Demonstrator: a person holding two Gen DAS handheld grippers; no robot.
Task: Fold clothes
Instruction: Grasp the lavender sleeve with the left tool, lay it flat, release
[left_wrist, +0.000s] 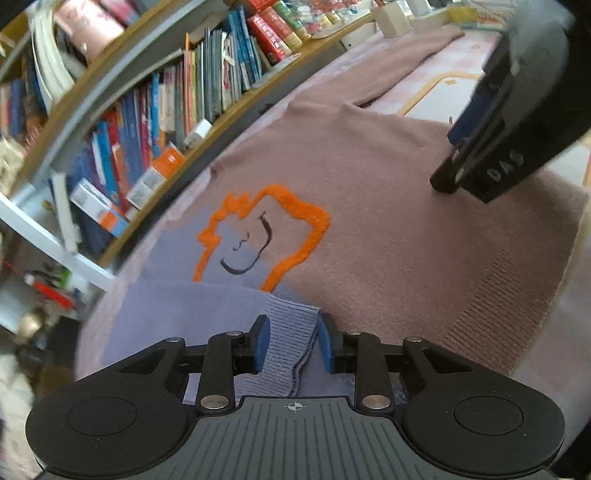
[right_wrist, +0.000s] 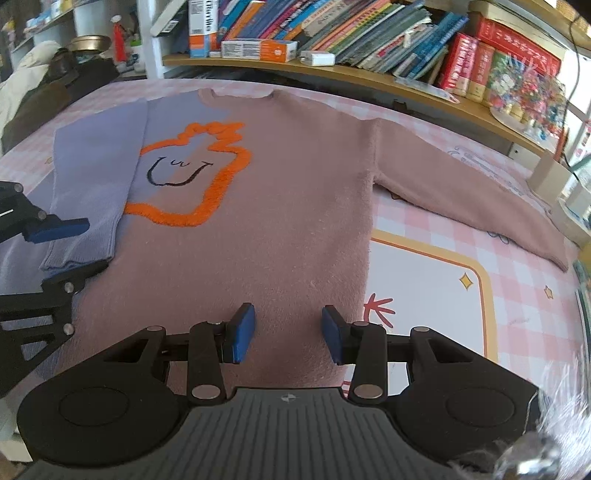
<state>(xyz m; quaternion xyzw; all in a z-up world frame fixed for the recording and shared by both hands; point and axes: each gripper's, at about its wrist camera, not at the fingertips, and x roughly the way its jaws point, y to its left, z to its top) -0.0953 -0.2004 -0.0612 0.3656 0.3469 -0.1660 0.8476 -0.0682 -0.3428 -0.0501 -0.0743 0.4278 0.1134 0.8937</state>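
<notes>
A sweater (right_wrist: 295, 206), pink-brown with a lavender left side and an orange-outlined smiling face (right_wrist: 192, 173), lies flat and face up on a pink checked cloth (right_wrist: 443, 229). Its lavender sleeve (right_wrist: 92, 177) is folded inward over the body. My left gripper (left_wrist: 292, 343) is shut on that sleeve's ribbed cuff (left_wrist: 288, 332), low over the lavender side. The pink right sleeve (right_wrist: 480, 203) stretches out to the right. My right gripper (right_wrist: 288, 332) stands open just above the sweater's lower body with nothing between its pads. In the left wrist view it (left_wrist: 448, 182) points down at the fabric.
A wooden shelf packed with books (right_wrist: 369, 33) runs along the far edge of the cloth. A white panel with a yellow border (right_wrist: 424, 280) is printed on the cloth beside the sweater. Small boxes (right_wrist: 550, 177) stand at the far right. Piled clothes (right_wrist: 33, 92) lie at the far left.
</notes>
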